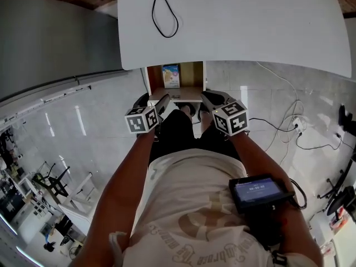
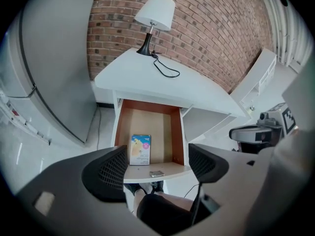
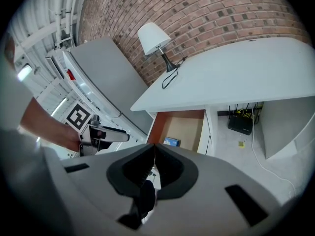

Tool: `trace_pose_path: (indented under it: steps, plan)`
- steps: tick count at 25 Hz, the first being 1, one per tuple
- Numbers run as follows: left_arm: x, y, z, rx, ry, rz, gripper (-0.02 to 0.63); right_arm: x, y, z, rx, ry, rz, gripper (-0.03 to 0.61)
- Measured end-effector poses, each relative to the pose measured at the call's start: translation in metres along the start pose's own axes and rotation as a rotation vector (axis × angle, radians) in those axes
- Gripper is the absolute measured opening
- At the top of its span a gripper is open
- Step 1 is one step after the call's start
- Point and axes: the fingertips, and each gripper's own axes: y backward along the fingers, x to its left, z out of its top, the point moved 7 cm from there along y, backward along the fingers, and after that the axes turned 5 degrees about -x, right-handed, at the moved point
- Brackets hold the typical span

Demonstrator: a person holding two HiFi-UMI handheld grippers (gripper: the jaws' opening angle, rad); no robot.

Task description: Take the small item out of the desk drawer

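Observation:
The desk drawer (image 1: pixel 196 74) stands pulled out under the white desk (image 1: pixel 233 26). Inside it lies a small blue and yellow box (image 1: pixel 171 75), lying flat on the drawer floor (image 2: pixel 140 149) and also visible past the right jaws (image 3: pixel 172 141). A small metal pull (image 2: pixel 156 173) sits on the drawer's front edge. My left gripper (image 1: pixel 164 100) hangs just in front of the drawer, jaws wide open (image 2: pixel 155 168) with nothing gripped. My right gripper (image 1: pixel 204 98) is beside it, jaws shut (image 3: pixel 154 149) and empty.
A white lamp (image 2: pixel 156 14) with a black cable (image 1: pixel 164 15) stands on the desk. A grey cabinet (image 2: pixel 49 82) is to the left. A black router (image 3: pixel 241 124) and loose cables (image 1: pixel 289 127) lie on the tiled floor. The person's legs are under the drawer.

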Motion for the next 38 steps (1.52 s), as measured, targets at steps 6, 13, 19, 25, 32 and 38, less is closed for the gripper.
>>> trace_pose_path:
  steps: [6,13,19,25,32,38]
  plan:
    - [0.005,-0.015,-0.016,0.049,-0.017,-0.017,0.376,0.000,-0.007,-0.008,-0.011,-0.025,-0.009,0.006]
    - [0.007,-0.025,-0.029,0.092,-0.067,-0.053,0.376,0.002,-0.010,-0.026,0.015,-0.017,0.003,0.006]
    - [0.014,-0.043,-0.031,0.119,-0.078,-0.019,0.376,-0.009,-0.015,-0.034,0.024,-0.027,-0.002,0.006]
    - [0.010,-0.065,-0.049,0.191,-0.136,0.001,0.376,-0.018,-0.024,-0.041,0.032,-0.040,0.007,0.006]
    - [0.012,-0.089,-0.052,0.200,-0.143,-0.012,0.376,-0.031,-0.035,-0.043,0.008,-0.087,0.015,0.006]
    - [0.013,-0.106,-0.053,0.197,-0.134,0.008,0.376,-0.035,-0.041,-0.042,-0.014,-0.106,0.033,0.006]
